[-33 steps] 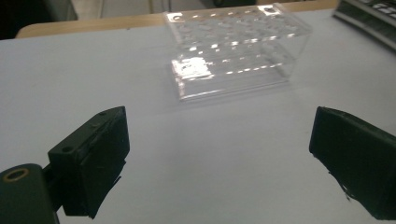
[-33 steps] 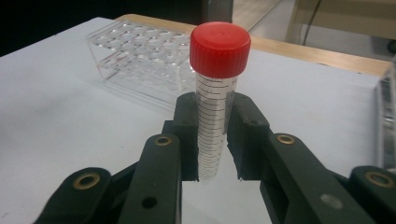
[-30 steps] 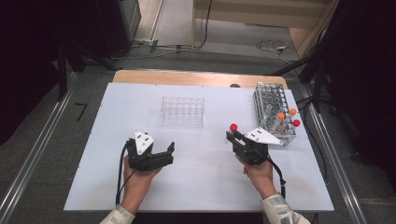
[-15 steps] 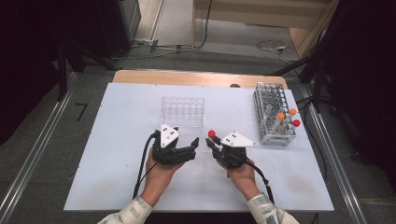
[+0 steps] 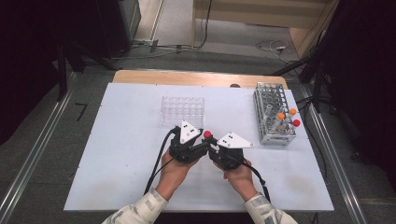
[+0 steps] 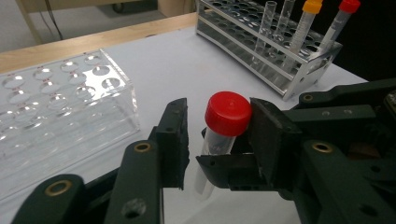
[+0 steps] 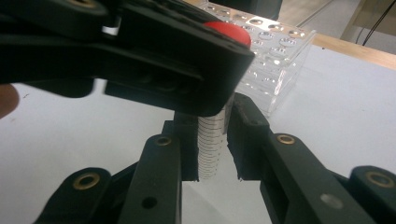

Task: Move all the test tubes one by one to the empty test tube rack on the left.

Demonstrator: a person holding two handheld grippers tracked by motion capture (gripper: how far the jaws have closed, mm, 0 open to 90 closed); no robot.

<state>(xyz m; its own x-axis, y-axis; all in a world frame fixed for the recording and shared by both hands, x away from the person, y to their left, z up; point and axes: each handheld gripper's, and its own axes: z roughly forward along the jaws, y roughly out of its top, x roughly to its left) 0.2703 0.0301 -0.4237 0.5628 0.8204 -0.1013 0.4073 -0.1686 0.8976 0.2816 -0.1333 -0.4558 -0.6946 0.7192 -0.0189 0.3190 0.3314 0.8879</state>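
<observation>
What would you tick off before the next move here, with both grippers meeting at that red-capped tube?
1. Right gripper shut on the tube body: ok.
2. Red cap between the jaws of the left gripper, which have just been closing: ok.
3. Both left pads pressing the cap: not ok; one touches it, a gap shows at the other.
4. Tube bottom lifted off the table: cannot tell.
5. Free holes in the clear rack: ok.
6. Metal rack well apart from both grippers: ok.
</observation>
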